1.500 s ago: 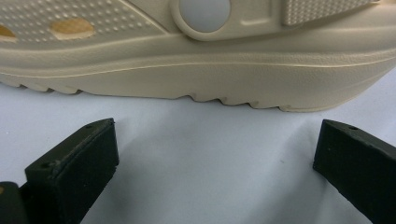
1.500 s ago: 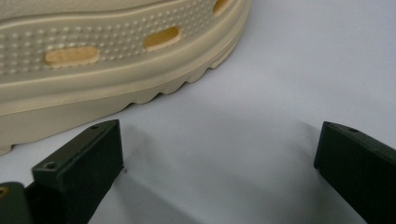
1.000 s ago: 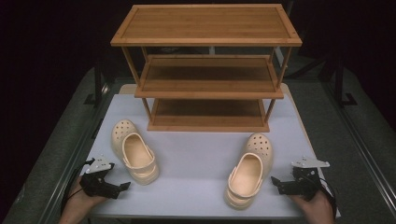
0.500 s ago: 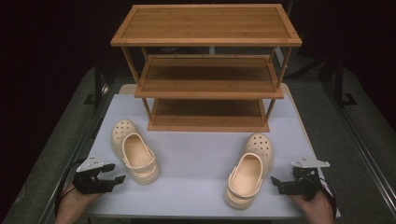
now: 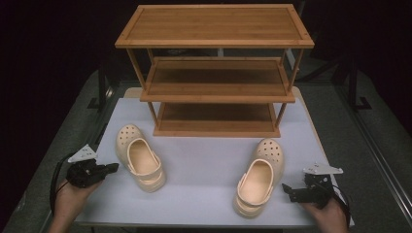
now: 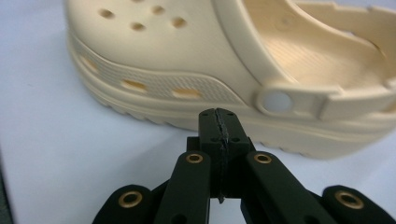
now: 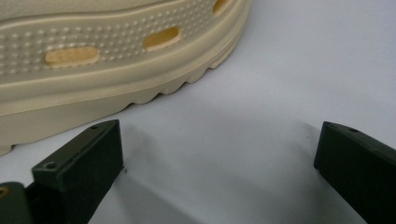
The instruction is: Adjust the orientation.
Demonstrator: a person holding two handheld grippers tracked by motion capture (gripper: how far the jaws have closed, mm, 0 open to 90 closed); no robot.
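Note:
Two cream clogs lie on the white table. The left clog is close to my left gripper, whose jaws have just been closing and now meet with nothing between them. In the left gripper view my left gripper is shut and points at the left clog's side, just short of it. The right clog lies left of my right gripper. In the right gripper view my right gripper stands open over bare table, the right clog's sole just beyond its left jaw.
A three-tier wooden shoe rack stands at the back of the table, its shelves bare. The dark floor surrounds the table, with stand legs at the far right.
My left gripper has risen a little, swung toward the left clog and closed its jaws on nothing. The right gripper and both clogs have stayed put.

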